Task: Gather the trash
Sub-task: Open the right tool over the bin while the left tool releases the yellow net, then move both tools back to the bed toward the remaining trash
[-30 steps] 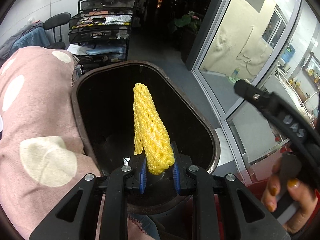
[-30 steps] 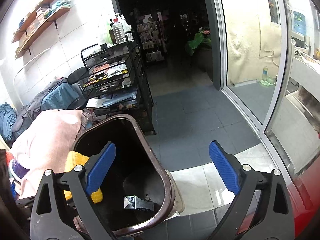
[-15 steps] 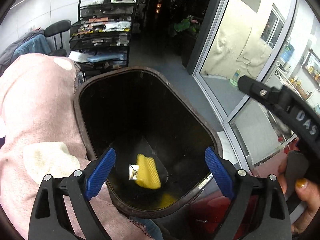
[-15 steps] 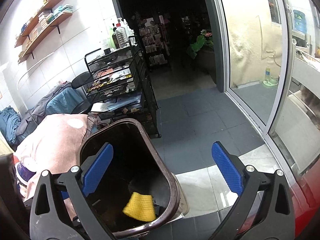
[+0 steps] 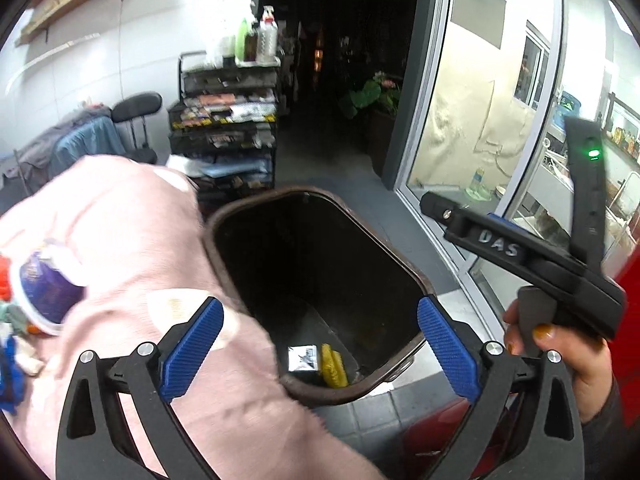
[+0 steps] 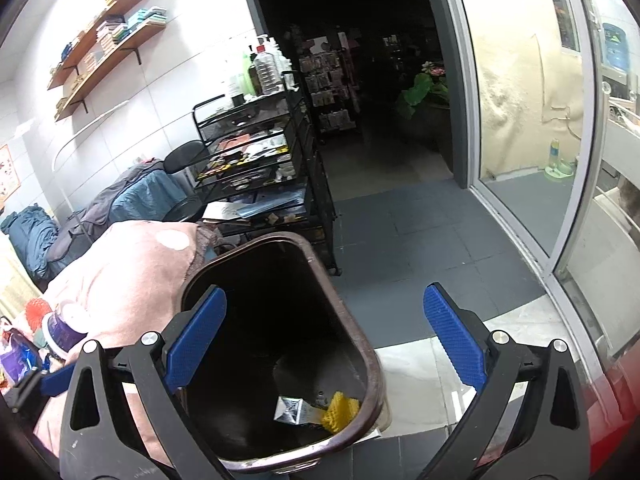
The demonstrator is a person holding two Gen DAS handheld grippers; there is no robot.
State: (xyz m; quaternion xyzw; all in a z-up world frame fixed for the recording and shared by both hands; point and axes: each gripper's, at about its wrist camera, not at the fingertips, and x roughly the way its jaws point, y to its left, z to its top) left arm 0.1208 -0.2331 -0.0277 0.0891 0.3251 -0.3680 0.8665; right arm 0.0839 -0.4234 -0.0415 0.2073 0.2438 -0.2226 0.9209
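A dark brown trash bin (image 5: 224,216) stands on the floor below both grippers; it also shows in the right wrist view (image 6: 372,364). A yellow foam net (image 5: 334,364) lies at the bin's bottom next to a small silver wrapper (image 5: 303,358); both show in the right wrist view, the net (image 6: 340,410) and the wrapper (image 6: 290,410). My left gripper (image 5: 316,350) is open and empty above the bin's near rim. My right gripper (image 6: 326,346) is open and empty above the bin. A purple-labelled cup (image 5: 44,292) lies at the left on a pink cloth.
A pink spotted cloth (image 5: 120,240) covers a surface left of the bin, with loose items at its left edge (image 6: 24,344). A black wire rack (image 6: 256,160) and a chair (image 5: 136,120) stand behind. A glass door (image 6: 520,120) is at the right.
My left gripper opened and dropped the yellow foam net, which fell to the bin's bottom. The left gripper then drew back and left. The right gripper stayed open.
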